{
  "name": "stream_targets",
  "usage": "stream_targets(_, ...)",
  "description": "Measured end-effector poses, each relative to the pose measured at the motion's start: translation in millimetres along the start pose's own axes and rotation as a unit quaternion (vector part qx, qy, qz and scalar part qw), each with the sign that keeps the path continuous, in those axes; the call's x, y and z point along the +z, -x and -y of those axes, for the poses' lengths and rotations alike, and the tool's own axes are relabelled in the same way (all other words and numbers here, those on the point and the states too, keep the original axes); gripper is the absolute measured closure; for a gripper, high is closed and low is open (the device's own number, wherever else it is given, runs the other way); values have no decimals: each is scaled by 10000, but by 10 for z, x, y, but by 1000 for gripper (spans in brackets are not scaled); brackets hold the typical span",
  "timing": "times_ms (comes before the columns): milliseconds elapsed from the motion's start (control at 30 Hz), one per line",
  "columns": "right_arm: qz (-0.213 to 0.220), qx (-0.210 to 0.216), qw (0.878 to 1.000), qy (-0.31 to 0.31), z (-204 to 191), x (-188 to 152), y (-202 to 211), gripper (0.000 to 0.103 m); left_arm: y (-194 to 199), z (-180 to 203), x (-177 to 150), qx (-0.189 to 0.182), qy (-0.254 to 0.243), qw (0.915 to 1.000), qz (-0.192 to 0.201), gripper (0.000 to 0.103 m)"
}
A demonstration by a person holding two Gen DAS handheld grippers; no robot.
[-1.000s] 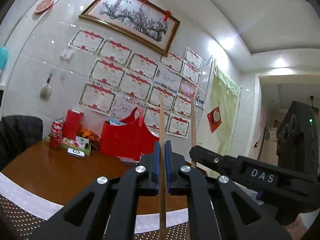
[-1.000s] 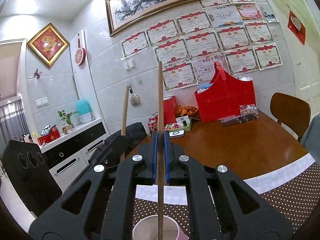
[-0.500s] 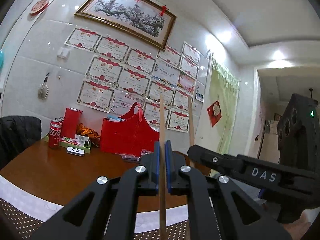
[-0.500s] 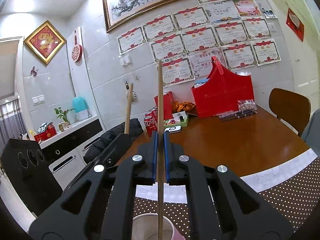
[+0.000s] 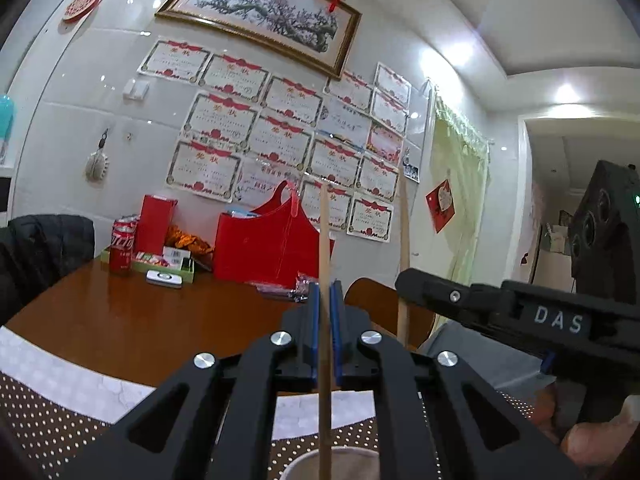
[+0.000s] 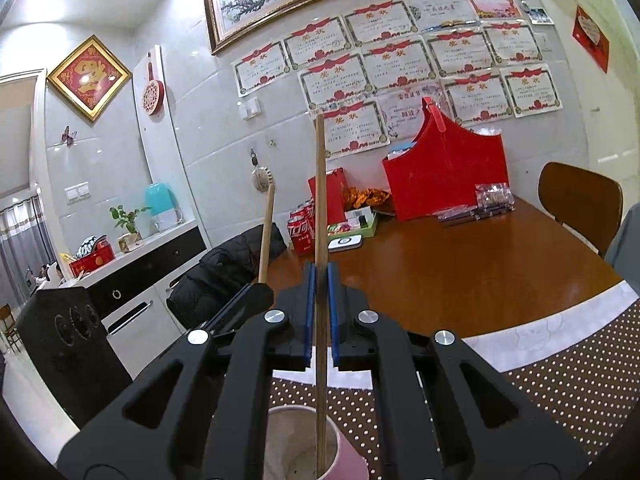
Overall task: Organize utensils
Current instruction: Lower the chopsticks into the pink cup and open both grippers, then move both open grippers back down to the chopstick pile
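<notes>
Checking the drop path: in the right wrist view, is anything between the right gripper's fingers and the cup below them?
Only the chopstick itself: held upright in the right gripper, its lower end already dips inside the cup. Nothing else shows there.

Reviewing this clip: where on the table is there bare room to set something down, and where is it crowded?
Free: the brown tabletop between the white-edged dotted mat and the clutter along the wall. Crowded: the wall side, with cola cans, a tray of packets, the red basket and wrapped items. The cup sits on the mat.
</notes>
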State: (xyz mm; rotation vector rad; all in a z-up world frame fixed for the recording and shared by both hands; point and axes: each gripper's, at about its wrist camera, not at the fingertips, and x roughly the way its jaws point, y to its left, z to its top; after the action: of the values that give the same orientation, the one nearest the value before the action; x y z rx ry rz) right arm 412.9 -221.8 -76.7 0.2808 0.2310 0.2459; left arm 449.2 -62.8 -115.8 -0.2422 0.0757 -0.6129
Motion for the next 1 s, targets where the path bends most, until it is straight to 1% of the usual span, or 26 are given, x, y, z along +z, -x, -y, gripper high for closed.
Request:
stream_targets(33,-68,-3,10000,-13,5,-2,-7,92,10,-3,8,-7,30,10000,-51,96)
stream_targets(67,-120,-9,9999,-57,18,0,6,85,25,-3,26,21,49,9999,-150,81)
stream_targets(100,-116,-26,9999,-102,33,1,22,45,46,5,40,111,52,9997,-201,47)
stream_targets(133,-5,-69,9998,-194,56,10,85,8,80,8,63,270,46,9994,-234,34)
stream_targets(167,140,-107,9995,-245,74,18,162,6,160,12,106,410,37,9990,-173,28)
stream_targets(200,197,-127,9993,-286,89,44,237,6,217,4,134,389,40,9991,-160,28)
stream_targets(233,201,-105,9992,-339,105,63,275,6,269,7,178,401,45,9990,-187,26)
stream_targets(267,206,-89,9989,-414,124,89,318,6,318,14,222,500,39,9984,-242,20)
stream_targets(300,213,-87,9985,-490,145,117,368,6,387,28,279,685,14,9972,-304,19)
stream_targets(333,221,-114,9980,-578,169,152,444,6,452,41,322,784,4,9963,-359,18)
stream_targets(367,216,-158,9978,-613,180,178,496,6,498,44,356,836,4,9956,-422,13)
stream_targets(500,112,-288,9971,-691,188,229,739,6,806,105,464,1238,-90,9895,-743,8)
stream_targets(567,30,-314,9972,-673,175,209,866,6,927,141,479,1366,-171,9858,-966,8)
stream_targets(633,-84,-293,9977,-599,143,179,970,6,1096,186,471,1384,-239,9838,-1113,8)
stream_targets(700,-218,-341,9979,-514,112,129,1054,6,1229,221,444,1492,-302,9809,-1213,8)
stream_targets(767,-449,-335,9975,-431,90,45,1144,6,1334,250,413,1558,-314,9782,-1339,8)
stream_targets(867,-813,-299,9957,-314,64,-112,1213,6,1474,325,326,1761,-475,9699,-1611,8)
stream_targets(967,-1211,-274,9921,-208,46,-309,1211,6,1598,405,169,1888,-711,9615,-1868,8)
stream_targets(1000,-1364,-238,9902,-189,48,-391,1192,6,1622,424,100,1942,-793,9575,-1981,8)
